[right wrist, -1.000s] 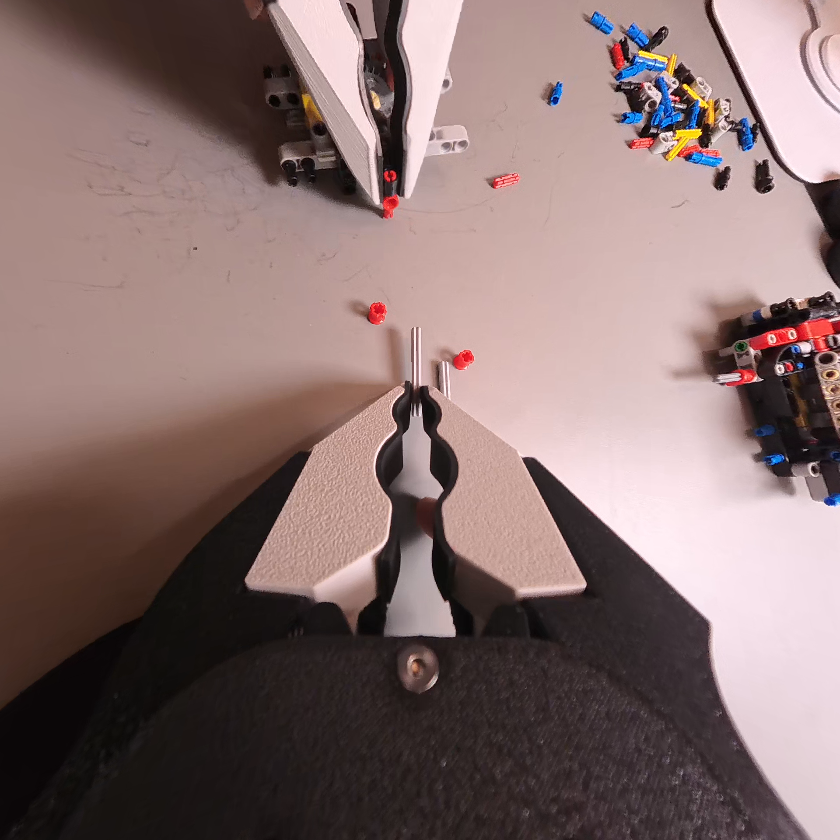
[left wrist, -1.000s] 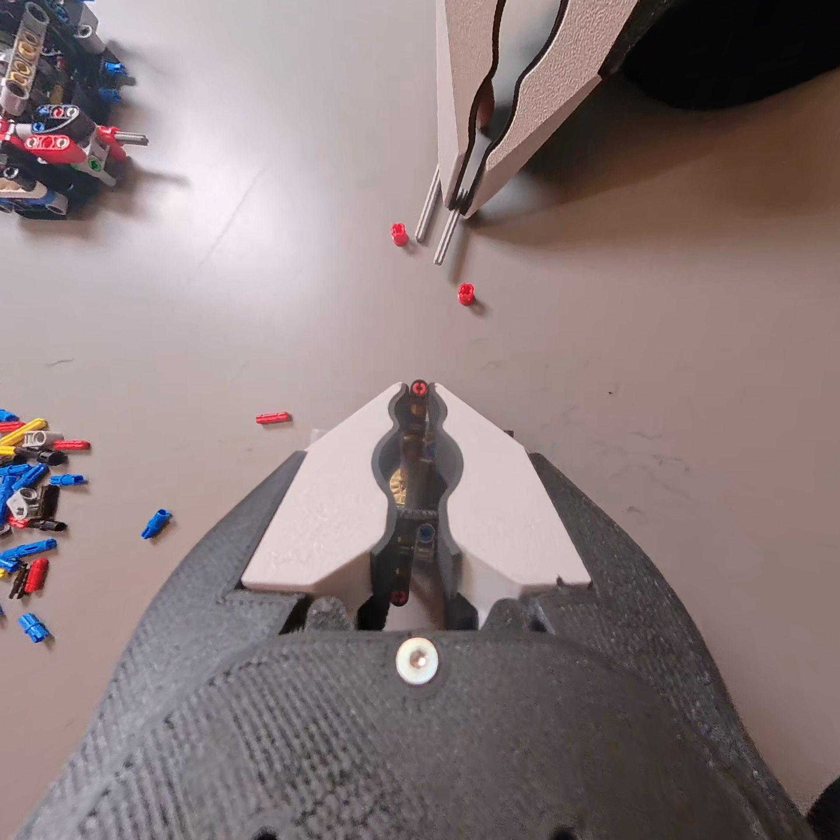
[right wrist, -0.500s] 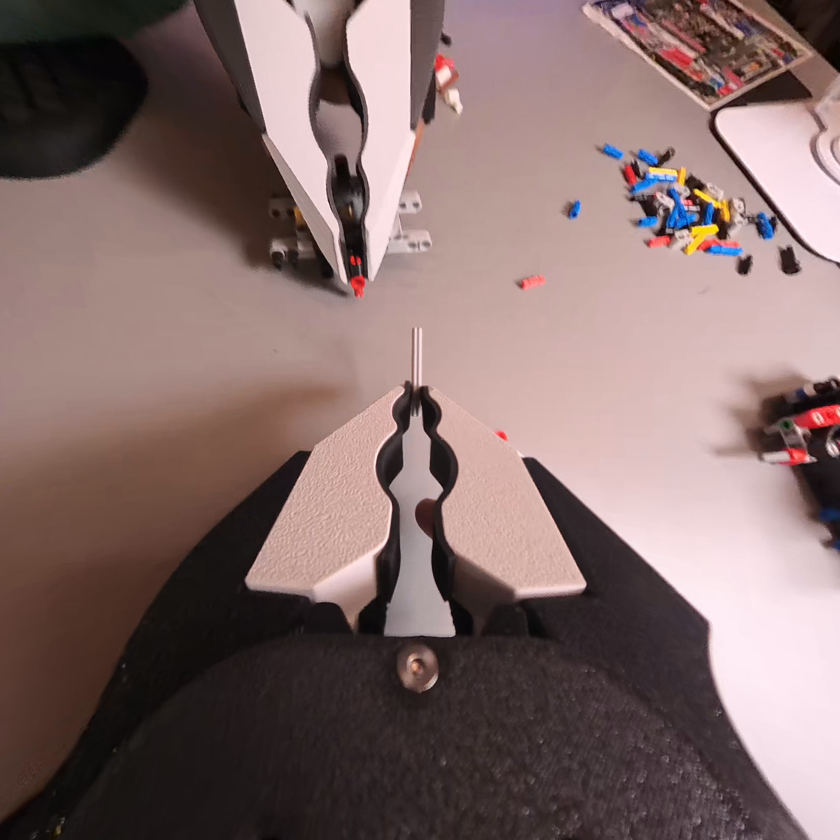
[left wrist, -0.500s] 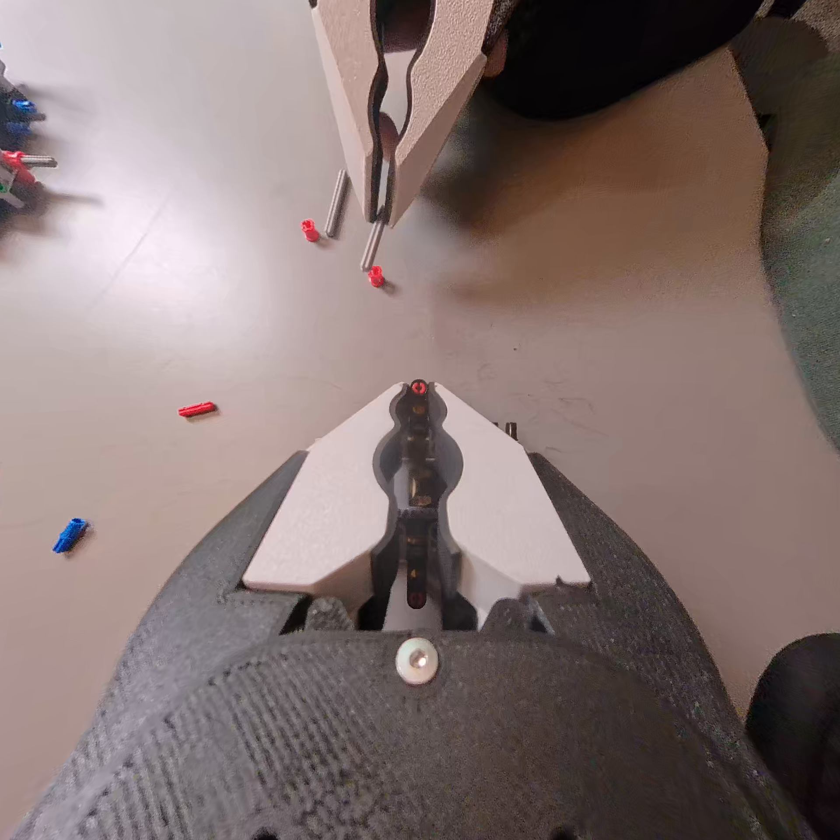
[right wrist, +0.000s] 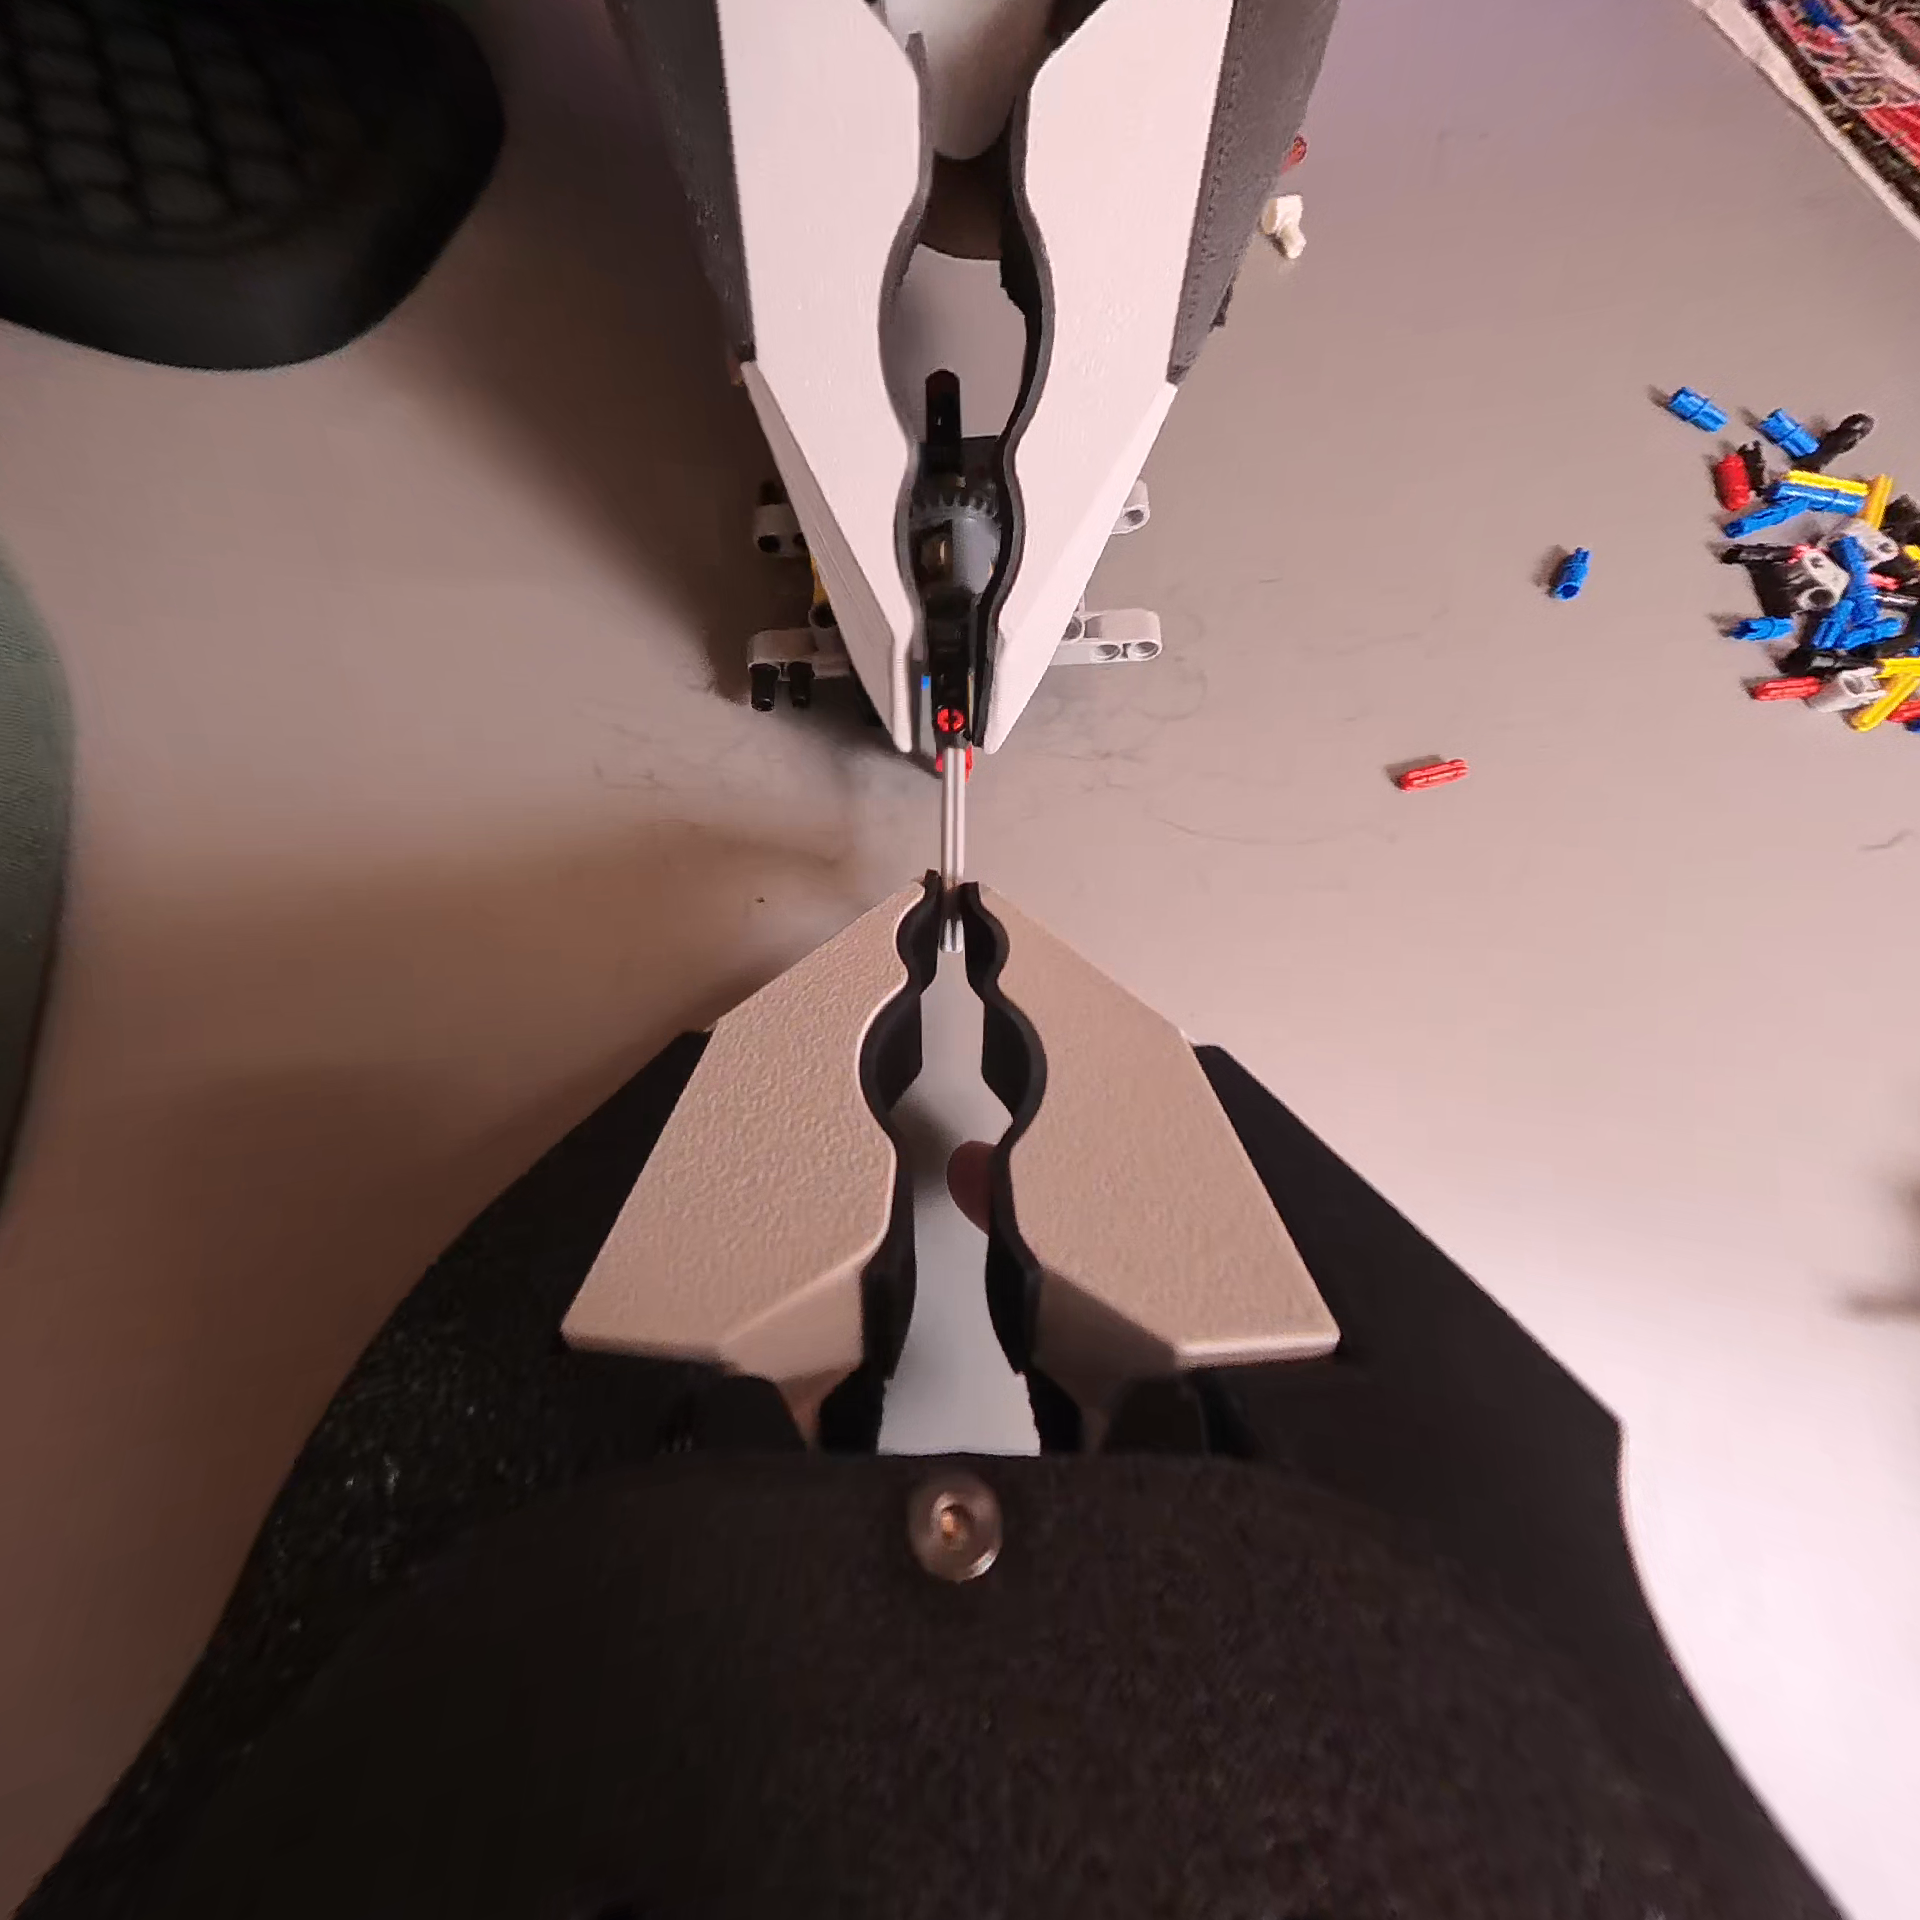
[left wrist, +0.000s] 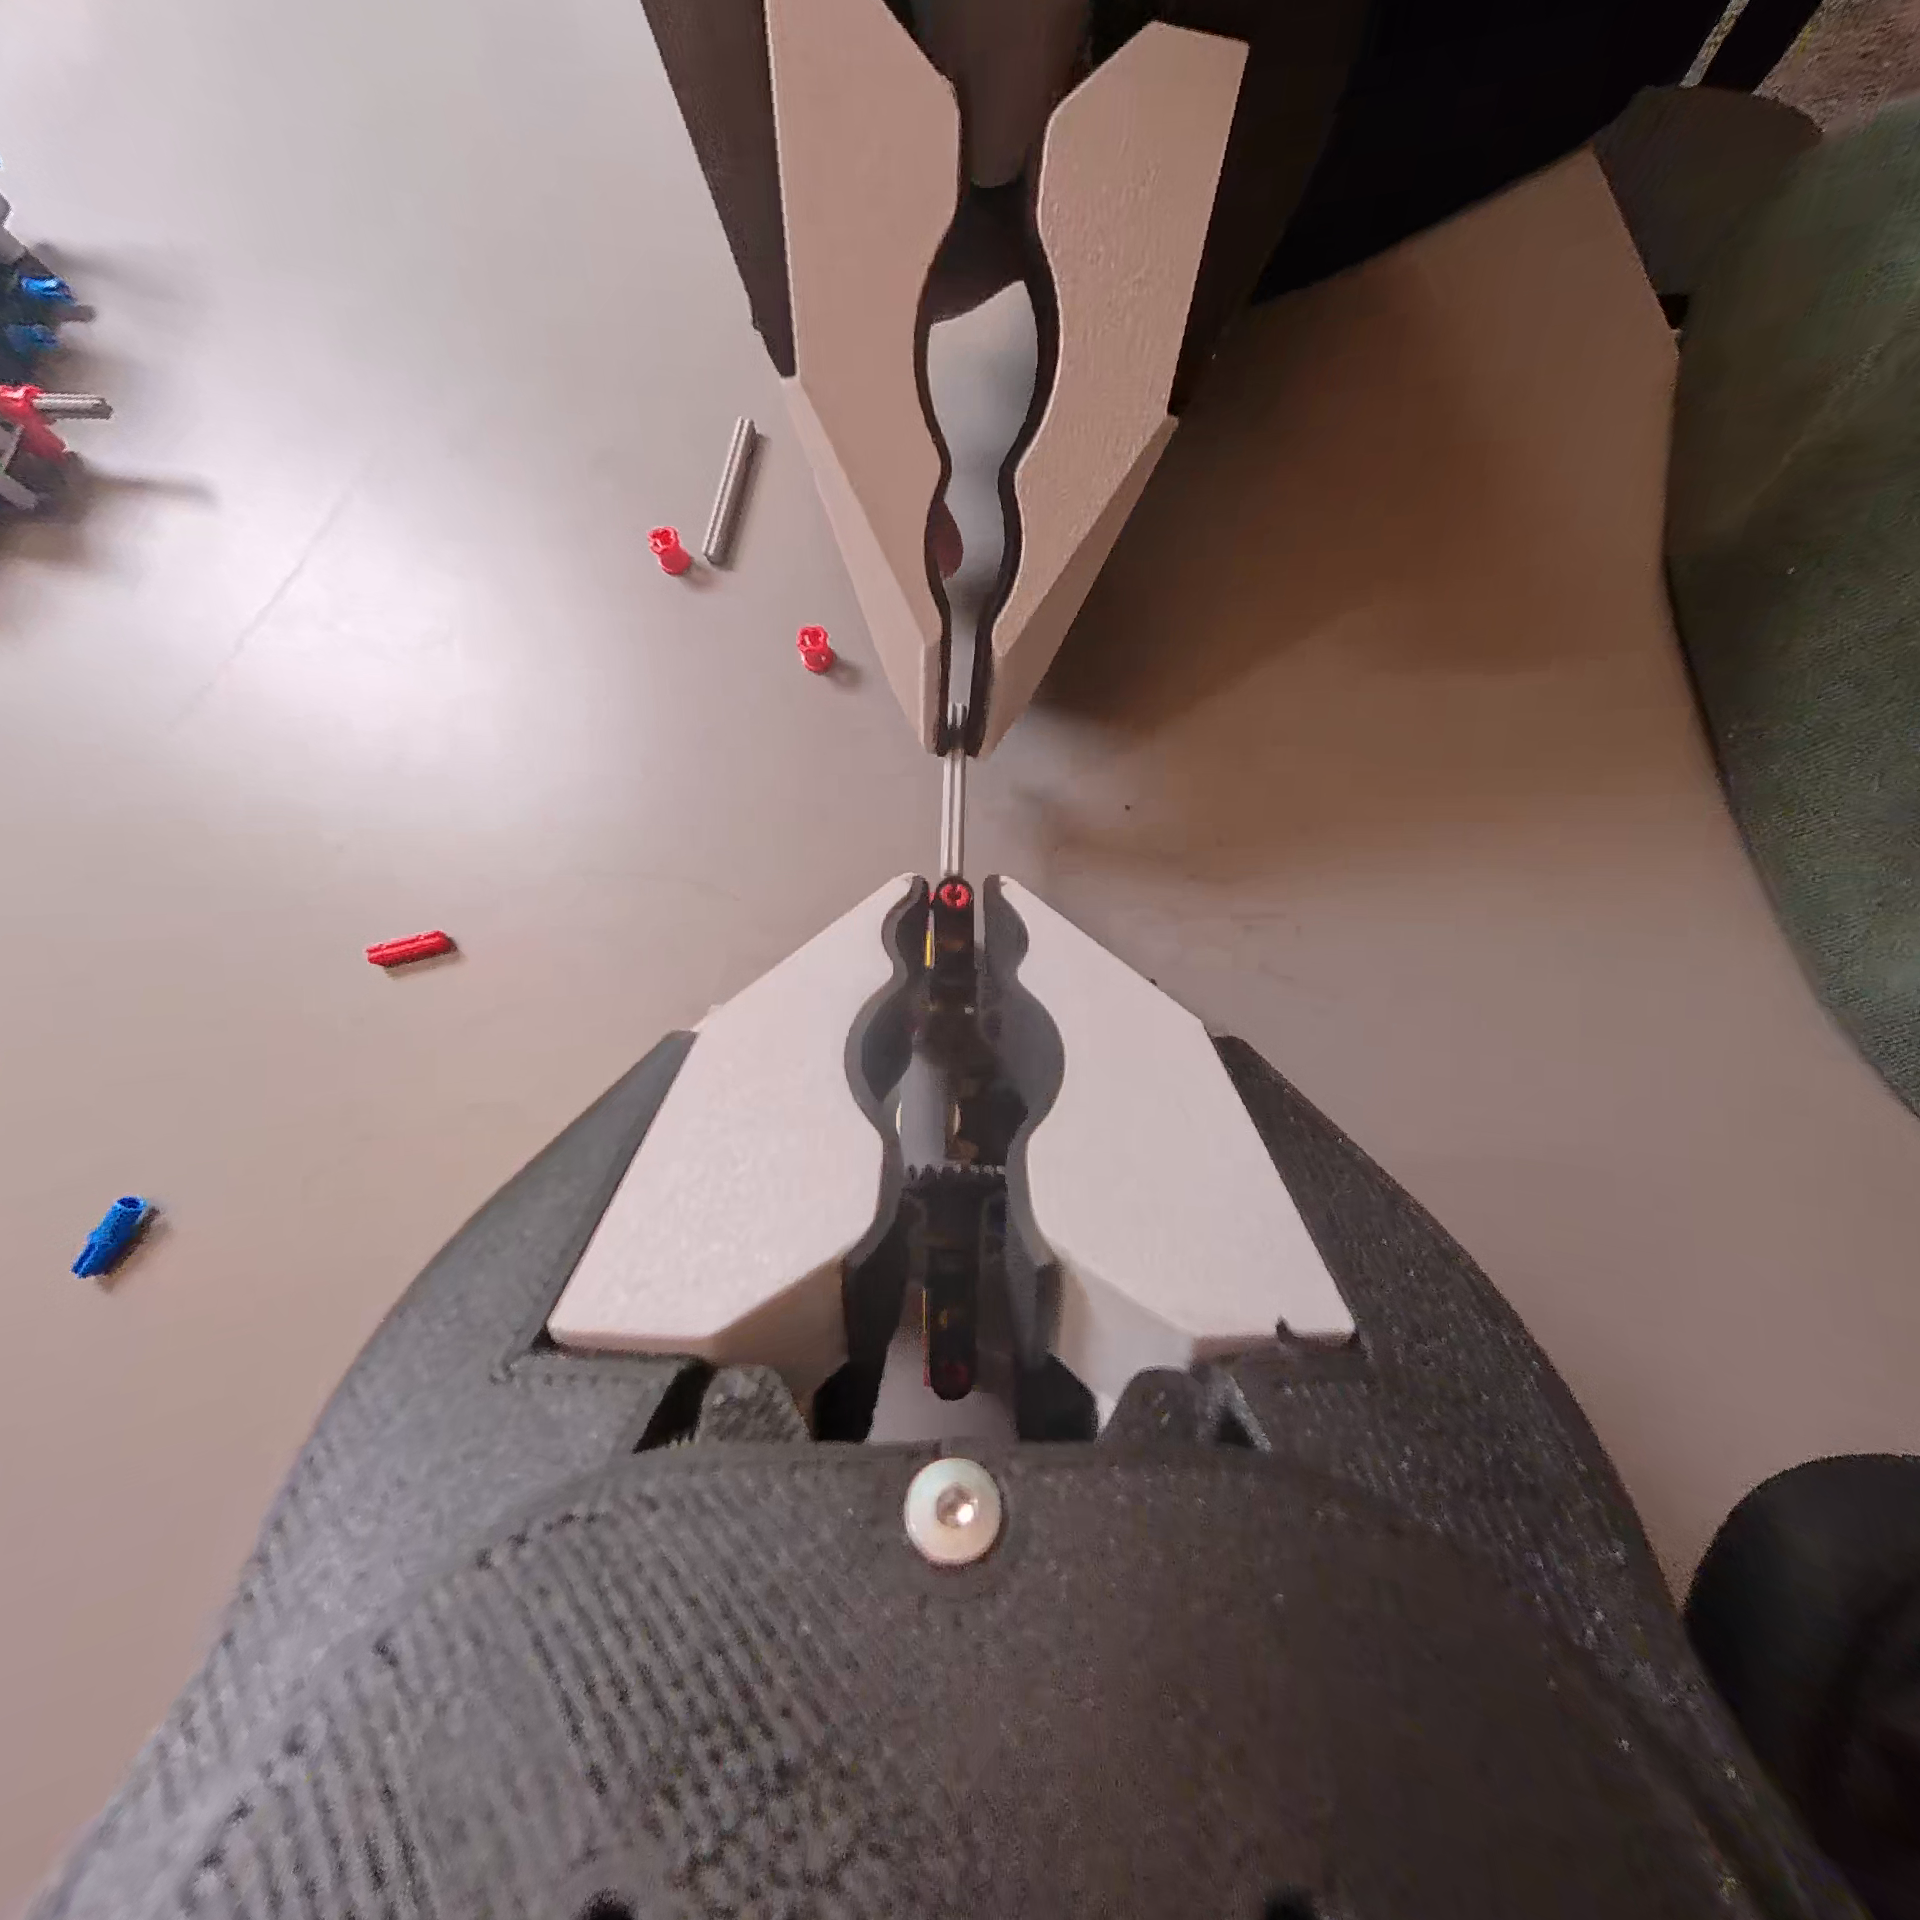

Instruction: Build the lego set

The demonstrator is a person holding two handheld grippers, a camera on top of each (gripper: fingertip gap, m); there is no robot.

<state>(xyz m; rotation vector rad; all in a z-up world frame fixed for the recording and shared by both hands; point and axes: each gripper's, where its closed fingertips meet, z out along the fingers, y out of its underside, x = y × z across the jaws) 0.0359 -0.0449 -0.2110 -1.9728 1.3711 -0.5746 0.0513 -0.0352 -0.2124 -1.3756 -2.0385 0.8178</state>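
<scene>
My left gripper [left wrist: 953, 891] is shut on a black lego assembly [left wrist: 953, 1039] with a gear and a red bush at its tip. My right gripper [right wrist: 951, 900] is shut on a thin grey axle [right wrist: 952, 831]. The two grippers face each other tip to tip above the table. The axle's far end meets the red bush [right wrist: 950, 719] at the assembly's tip; whether it is inside I cannot tell. In the left wrist view the right gripper [left wrist: 961, 740] holds the axle [left wrist: 952, 821] pointed at the bush [left wrist: 953, 896].
A second grey axle [left wrist: 730, 488], two red bushes [left wrist: 669, 549] [left wrist: 814, 646], a red pin [left wrist: 408, 948] and a blue pin [left wrist: 112, 1234] lie on the table. A pile of loose pieces [right wrist: 1829, 603] lies right. A grey-and-black sub-build [right wrist: 1112, 634] sits behind the left gripper.
My right gripper lifted the grey axle off the table and moved toward the left gripper. The two grippers closed the gap, and the axle's tip now reaches the red bush.
</scene>
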